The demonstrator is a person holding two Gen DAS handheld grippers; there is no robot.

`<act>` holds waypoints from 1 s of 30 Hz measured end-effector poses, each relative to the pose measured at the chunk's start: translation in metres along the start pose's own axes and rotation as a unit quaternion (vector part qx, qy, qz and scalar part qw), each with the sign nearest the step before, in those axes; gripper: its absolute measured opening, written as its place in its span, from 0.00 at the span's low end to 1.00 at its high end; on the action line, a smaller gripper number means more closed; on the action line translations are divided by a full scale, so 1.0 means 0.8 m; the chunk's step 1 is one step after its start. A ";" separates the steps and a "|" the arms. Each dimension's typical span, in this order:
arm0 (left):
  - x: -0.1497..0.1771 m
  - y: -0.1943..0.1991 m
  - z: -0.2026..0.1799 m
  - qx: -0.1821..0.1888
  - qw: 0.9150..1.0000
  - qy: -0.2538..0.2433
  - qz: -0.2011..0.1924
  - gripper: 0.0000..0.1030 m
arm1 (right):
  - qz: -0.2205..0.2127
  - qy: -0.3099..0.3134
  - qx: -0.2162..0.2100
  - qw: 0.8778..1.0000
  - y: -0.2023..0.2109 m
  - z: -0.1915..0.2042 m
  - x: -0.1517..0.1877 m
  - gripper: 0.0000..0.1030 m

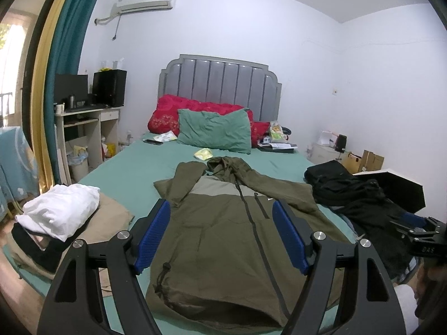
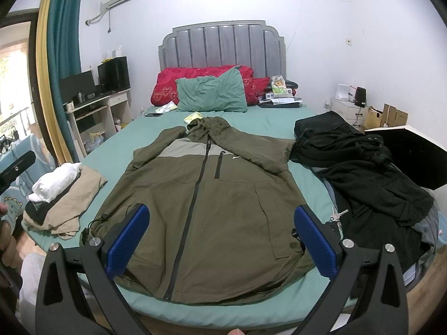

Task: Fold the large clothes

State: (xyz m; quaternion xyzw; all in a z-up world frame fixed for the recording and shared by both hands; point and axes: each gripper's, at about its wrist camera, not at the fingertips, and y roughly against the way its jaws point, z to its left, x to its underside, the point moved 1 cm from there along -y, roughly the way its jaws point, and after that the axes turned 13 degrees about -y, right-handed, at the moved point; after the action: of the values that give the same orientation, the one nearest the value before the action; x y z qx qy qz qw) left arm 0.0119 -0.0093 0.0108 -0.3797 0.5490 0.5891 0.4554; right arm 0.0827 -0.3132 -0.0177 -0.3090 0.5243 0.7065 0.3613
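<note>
An olive green hooded jacket (image 1: 220, 240) (image 2: 206, 195) lies flat and face up on the green bed sheet (image 1: 134, 164) (image 2: 145, 136), zipper closed, hood toward the pillows, both sleeves folded in over its sides. My left gripper (image 1: 222, 212) hovers open above the jacket's lower half, blue pads wide apart with nothing between them. My right gripper (image 2: 222, 217) hangs open over the hem near the foot of the bed, also holding nothing. The right gripper's body (image 1: 421, 237) shows at the right edge of the left wrist view.
A stack of white and tan folded clothes (image 1: 61, 212) (image 2: 61, 195) sits at the bed's left edge. A heap of black clothes (image 1: 354, 192) (image 2: 363, 173) covers the right side. Green pillow (image 1: 215, 131) (image 2: 212, 92), red quilt (image 2: 201, 76) and small items lie by the headboard. A desk (image 1: 83, 128) stands left.
</note>
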 end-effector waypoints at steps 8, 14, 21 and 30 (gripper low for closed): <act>-0.001 0.000 -0.005 0.006 1.000 -0.002 -0.005 0.76 | -0.001 0.000 -0.001 1.000 0.002 -0.003 -0.005 0.99; -0.001 0.000 -0.003 0.009 1.000 0.002 -0.005 0.76 | -0.001 -0.001 -0.001 1.000 0.001 -0.003 -0.006 0.99; -0.001 0.002 -0.003 0.018 1.000 0.006 -0.007 0.76 | -0.001 -0.001 -0.001 1.000 0.002 -0.003 -0.006 0.99; -0.003 0.005 -0.007 0.007 1.000 0.003 -0.007 0.76 | -0.002 0.000 -0.002 1.000 0.002 -0.003 -0.006 0.99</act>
State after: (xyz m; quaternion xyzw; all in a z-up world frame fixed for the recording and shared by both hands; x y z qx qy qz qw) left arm 0.0086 -0.0148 0.0138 -0.3822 0.5519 0.5804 0.4609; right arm 0.0844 -0.3170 -0.0137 -0.3100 0.5226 0.7068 0.3621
